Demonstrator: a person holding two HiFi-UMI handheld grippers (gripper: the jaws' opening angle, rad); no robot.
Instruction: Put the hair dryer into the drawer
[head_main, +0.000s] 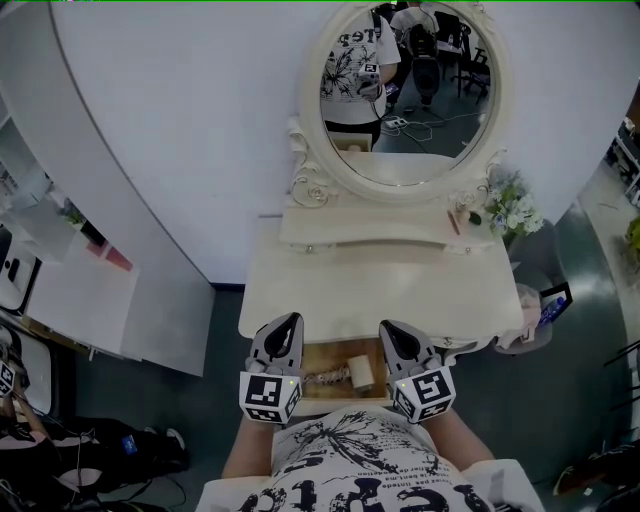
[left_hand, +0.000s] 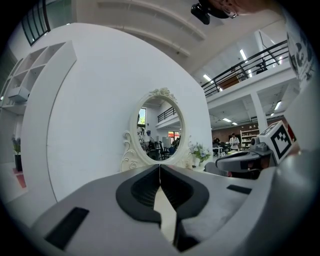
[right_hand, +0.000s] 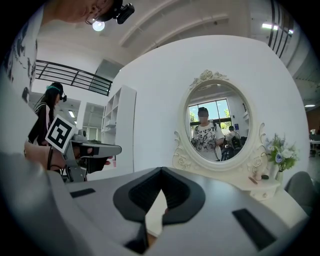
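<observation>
Hovering over open drawer (head_main: 325, 357), hair dryer (head_main: 358, 373) inside.
Held left gripper (head_main: 288, 323) and right gripper (head_main: 390, 329) above drawer, both pinched shut, empty; probably needed next to push drawer closed.

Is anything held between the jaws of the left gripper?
No, the left gripper has its jaws pressed together, with nothing between them.

The person wears a white short-sleeved T-shirt (head_main: 360, 472) printed with large black lettering and a spiky black drawing. The left gripper (head_main: 289, 320) and the right gripper (head_main: 388, 326) have smooth grey shells. Black ribbed pads (left_hand: 142, 189) line their jaws, and black rectangular slots (left_hand: 67, 227) sit on top. At each near end is a white block with black square markers: the left cube (head_main: 269, 394) and the right cube (head_main: 424, 394).
</observation>
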